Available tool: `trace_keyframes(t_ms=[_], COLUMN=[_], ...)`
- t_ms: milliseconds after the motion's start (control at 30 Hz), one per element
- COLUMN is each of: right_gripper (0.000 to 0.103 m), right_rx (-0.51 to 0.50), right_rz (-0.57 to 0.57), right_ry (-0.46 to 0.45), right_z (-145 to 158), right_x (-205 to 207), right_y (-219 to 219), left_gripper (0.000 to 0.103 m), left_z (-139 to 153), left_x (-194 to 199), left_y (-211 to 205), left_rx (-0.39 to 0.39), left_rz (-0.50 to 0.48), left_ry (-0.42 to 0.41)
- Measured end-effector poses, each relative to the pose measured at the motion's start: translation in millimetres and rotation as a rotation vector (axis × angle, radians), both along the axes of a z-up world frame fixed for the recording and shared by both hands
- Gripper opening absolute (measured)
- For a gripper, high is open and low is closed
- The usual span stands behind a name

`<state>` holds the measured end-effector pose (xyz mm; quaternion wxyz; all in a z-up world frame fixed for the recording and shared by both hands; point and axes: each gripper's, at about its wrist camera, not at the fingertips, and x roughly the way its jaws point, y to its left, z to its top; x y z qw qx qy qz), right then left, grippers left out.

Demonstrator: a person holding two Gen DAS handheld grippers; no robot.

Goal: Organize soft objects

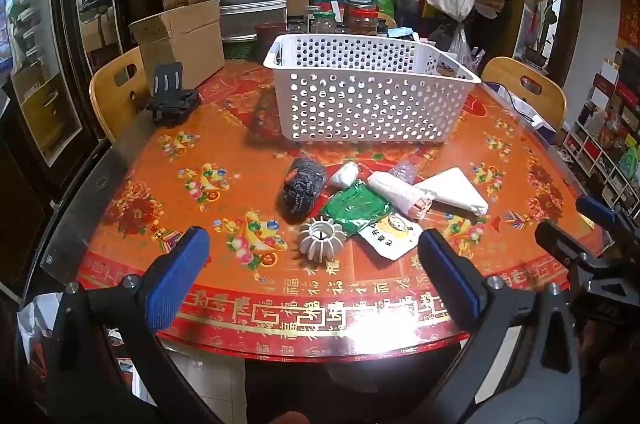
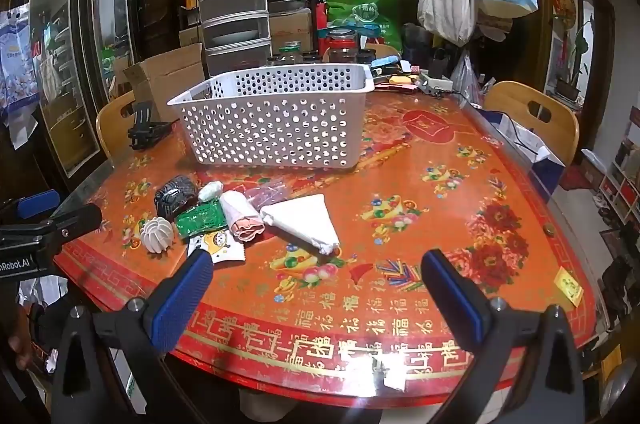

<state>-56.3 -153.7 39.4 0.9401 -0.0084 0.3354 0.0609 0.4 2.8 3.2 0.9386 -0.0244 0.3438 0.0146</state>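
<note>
A white perforated basket [image 1: 368, 96] [image 2: 272, 128] stands on the red round table [image 1: 240, 184] [image 2: 440, 204]. In front of it lies a heap of soft things: a dark knitted bundle [image 1: 302, 186] [image 2: 176, 194], a small white roll [image 1: 345, 174] [image 2: 211, 190], a green packet [image 1: 354, 208] [image 2: 200, 219], a pink-white rolled cloth [image 1: 400, 194] [image 2: 242, 216], a white folded cloth [image 1: 452, 190] [image 2: 308, 218], a white sachet [image 1: 394, 234] [image 2: 218, 244] and a white ribbed ball [image 1: 322, 234] [image 2: 158, 230]. My left gripper [image 1: 312, 276] is open near the ribbed ball. My right gripper [image 2: 316, 288] is open, right of the heap.
A black phone stand [image 1: 172, 100] [image 2: 146, 128] sits left of the basket. A cardboard box [image 1: 180, 44], jars [image 1: 356, 18] and stacked containers stand at the back. Wooden chairs [image 1: 116, 92] [image 2: 536, 116] flank the table. A yellow note [image 2: 568, 286] lies at the right edge.
</note>
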Motion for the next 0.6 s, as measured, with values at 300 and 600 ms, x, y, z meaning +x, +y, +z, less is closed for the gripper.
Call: trace_keyframes(t_ms=[300, 600], right_gripper=[0.103, 0.103], right_rx=[0.001, 0.001], right_rz=[0.002, 0.004], right_ry=[0.004, 0.006], right_z=[-3.0, -4.1], right_x=[1.5, 1.4], right_y=[1.3, 2.2], left_gripper=[0.103, 0.103], left_z=[-2.2, -4.0], left_x=[-1.4, -1.1], left_y=[2.3, 4.1], left_rx=[0.0, 0.0], left_rz=[-0.003, -0.003], left_ry=[0.001, 0.004])
